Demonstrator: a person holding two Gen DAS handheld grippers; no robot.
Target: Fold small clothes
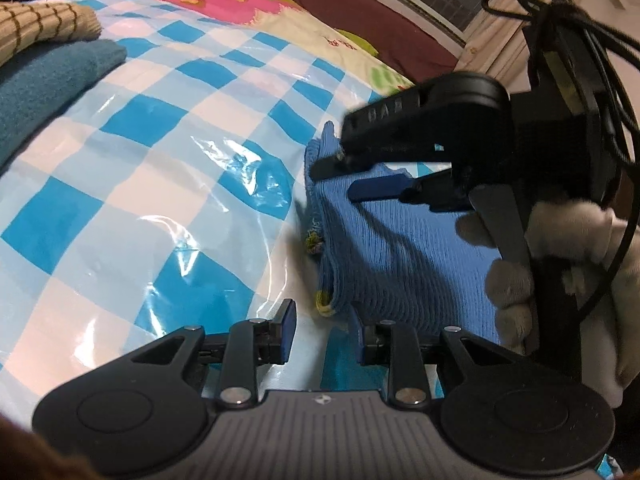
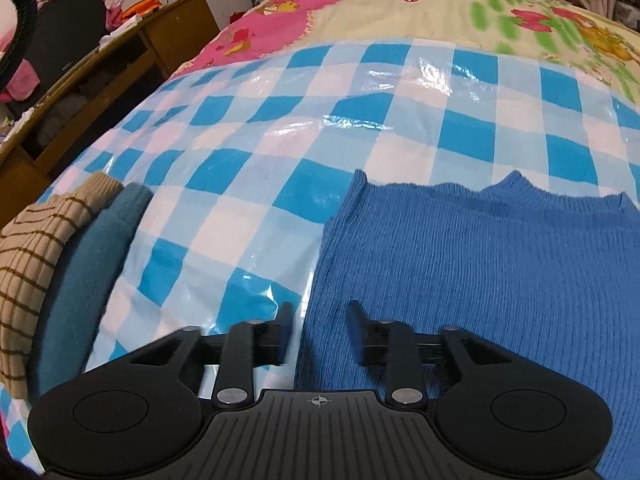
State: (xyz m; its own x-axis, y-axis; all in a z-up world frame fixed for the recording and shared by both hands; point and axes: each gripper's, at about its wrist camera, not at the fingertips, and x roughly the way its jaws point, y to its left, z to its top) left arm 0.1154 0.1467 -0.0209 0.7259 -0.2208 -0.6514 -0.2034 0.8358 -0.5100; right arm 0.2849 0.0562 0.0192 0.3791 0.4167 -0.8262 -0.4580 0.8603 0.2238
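right tool (image 2: 318, 322) hangs released over the blue knit (image 2: 480, 280) on the bed's checked sheet (image 2: 248, 160). left tool (image 1: 320, 320), unclenched, straddles its edge; pinch that edge squarely before the next fold.

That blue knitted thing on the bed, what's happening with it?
A person in white gloves is folding a small blue sweater on a checked plastic sheet, holding a two-finger gripper in each hand. The right gripper is open over the sweater's far edge, gripping nothing. The left gripper sits at the near edge, jaws apart. Two folded garments, teal and striped beige, are stacked to one side.
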